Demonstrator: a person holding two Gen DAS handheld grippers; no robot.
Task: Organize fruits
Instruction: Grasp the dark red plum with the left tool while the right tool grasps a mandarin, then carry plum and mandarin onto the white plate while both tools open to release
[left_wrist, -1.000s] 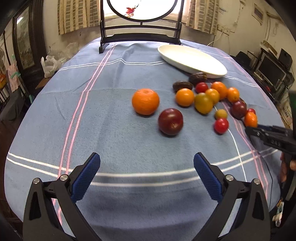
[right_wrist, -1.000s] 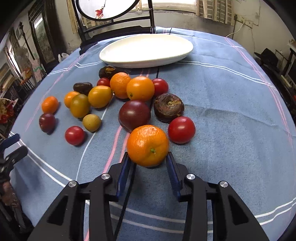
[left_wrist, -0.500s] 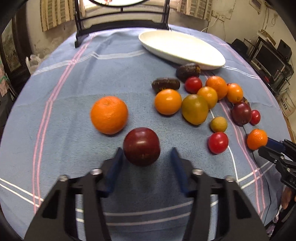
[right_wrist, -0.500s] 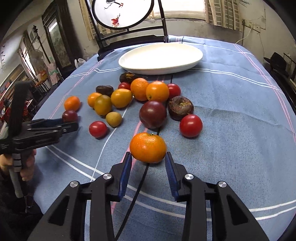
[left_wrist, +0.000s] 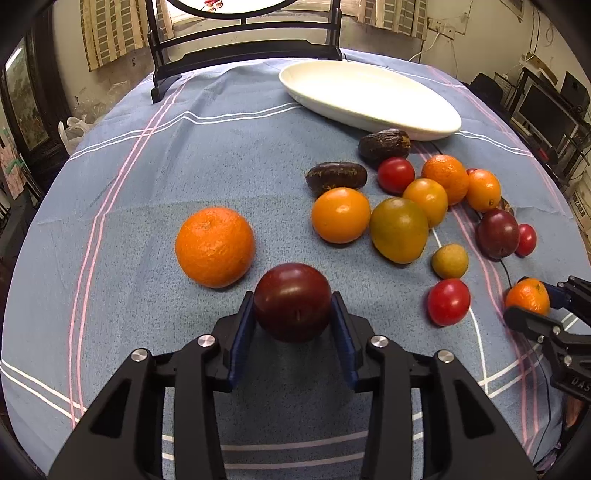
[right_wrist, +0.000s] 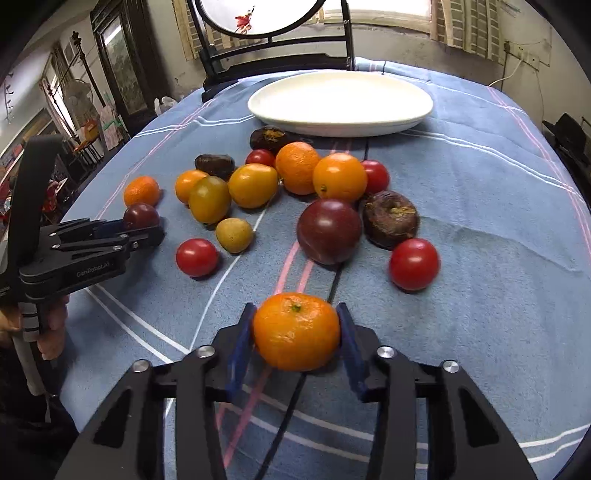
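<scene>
Closing on fruit w/ both hands now. Left gripper (left_wrist: 292, 314) was wide open over bare cloth a sec ago; half a sec ago its pads flanked the dark plum (left_wrist: 292, 301) w/ gaps; now both blue pads press the plum's sides, so it's clenched on it. Plum sits on the blue tablecloth (left_wrist: 147, 166), just beside the big orange (left_wrist: 215, 246), well apart from the white plate (left_wrist: 369, 96) at the far end.

Right gripper (right_wrist: 296, 332) has kept its pads around the small mandarin (right_wrist: 296, 331) throughout and now grips it tight, pads touching both sides. Can't tell if either fruit is off the cloth yet; fisheye angle hides the underside, prob. still resting or barely lifted.

Meaning for the task: both grasps look secured, so approach phase is done and the carry is next, likely to the plate, which holds nothing yet. Rest of the pile (red tomatoes, yellow-green fruit, two wrinkled dark ones near the plate rim, etc.) is untouched, so the job is at its start. Risk: round, smooth plum may squirt out of flat pads if squeezed off-centre; lift slow.
</scene>
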